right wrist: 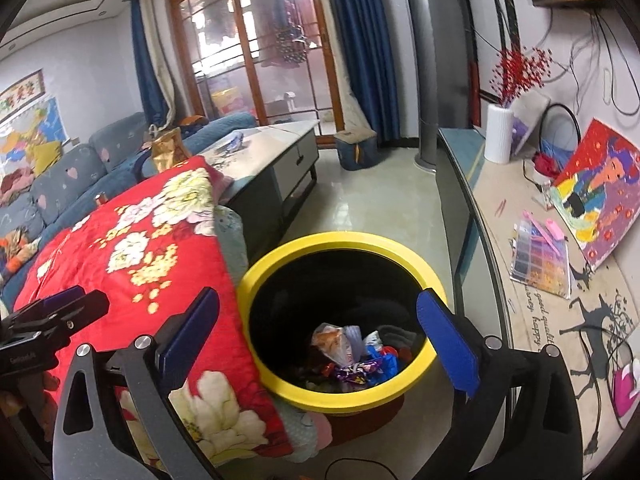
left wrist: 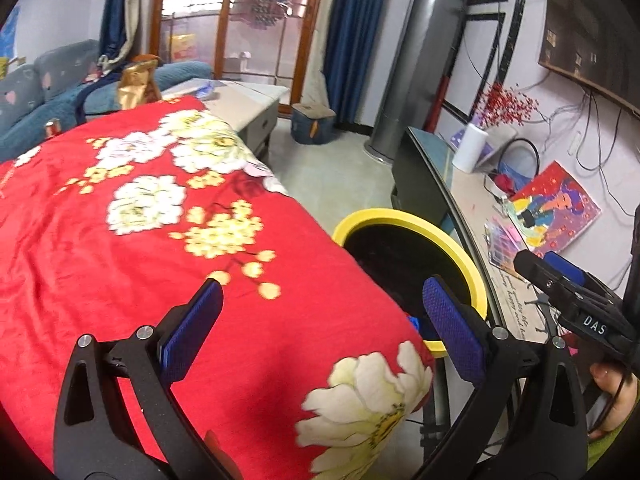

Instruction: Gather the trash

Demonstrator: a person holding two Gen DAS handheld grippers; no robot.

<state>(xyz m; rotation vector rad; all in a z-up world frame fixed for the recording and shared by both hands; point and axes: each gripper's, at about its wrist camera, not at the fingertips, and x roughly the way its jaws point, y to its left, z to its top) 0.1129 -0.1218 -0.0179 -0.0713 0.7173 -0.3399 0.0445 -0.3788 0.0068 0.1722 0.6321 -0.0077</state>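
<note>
A yellow-rimmed black bin [right wrist: 280,258] stands on the floor beside a table covered with a red flowered cloth [right wrist: 132,248]. Several crumpled wrappers [right wrist: 352,354] lie at the bin's bottom. My right gripper [right wrist: 316,304] is open and empty, held over the bin's mouth. My left gripper [left wrist: 320,292] is open and empty above the red cloth [left wrist: 160,280] near its right edge, with the bin [left wrist: 460,248] just beyond. The right gripper also shows at the right edge of the left wrist view [left wrist: 560,280].
A grey coffee table [right wrist: 276,148] and a blue sofa [right wrist: 80,168] stand behind the red cloth. A long TV cabinet [right wrist: 520,240] with a white vase [right wrist: 498,132], a painting [right wrist: 600,196] and small items runs along the right. A gold bag [left wrist: 134,84] sits at the far end.
</note>
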